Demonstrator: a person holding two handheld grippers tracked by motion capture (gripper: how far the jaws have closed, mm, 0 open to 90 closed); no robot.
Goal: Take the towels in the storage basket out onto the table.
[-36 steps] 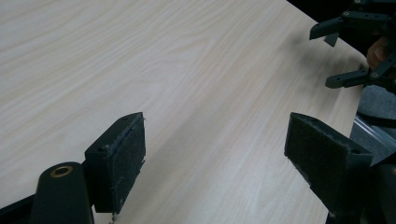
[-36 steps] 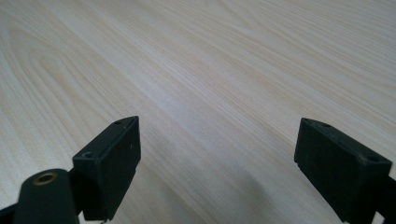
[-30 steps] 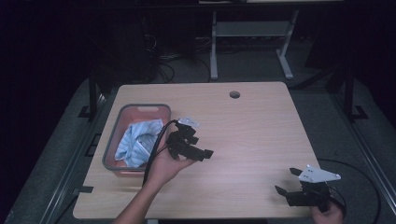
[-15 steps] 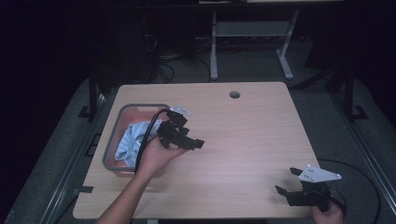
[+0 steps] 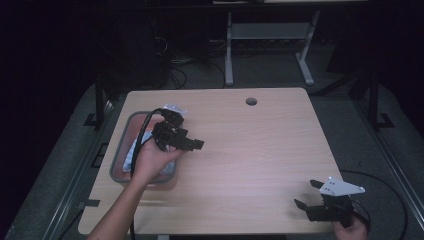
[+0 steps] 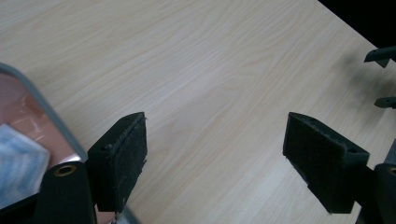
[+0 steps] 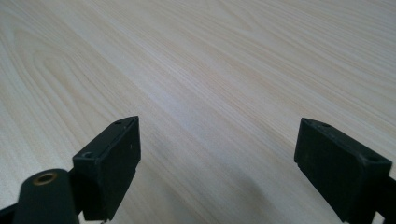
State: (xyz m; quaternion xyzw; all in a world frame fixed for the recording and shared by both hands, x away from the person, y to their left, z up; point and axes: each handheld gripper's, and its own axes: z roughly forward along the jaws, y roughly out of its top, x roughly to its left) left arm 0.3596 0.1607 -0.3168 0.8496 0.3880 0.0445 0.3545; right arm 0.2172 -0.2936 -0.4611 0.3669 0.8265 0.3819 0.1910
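Observation:
My left gripper hovers above the right rim of a pink tray with a grey rim on the left of the wooden table. Its jaws point right and stand open with nothing between them. A crumpled blue-and-white cloth lies in the tray; in the left gripper view, the tray rim and a corner of the cloth sit at lower left. Near the table's front right corner, my right gripper is open over bare wood.
A round cable hole sits near the table's far edge. Behind the table stands a white metal frame with cables on the dark floor. The right gripper's jaw tips appear far off in the left gripper view.
My left gripper has moved left and slightly away, from the table's middle-left toward the tray's right rim. The right gripper has stayed in place.

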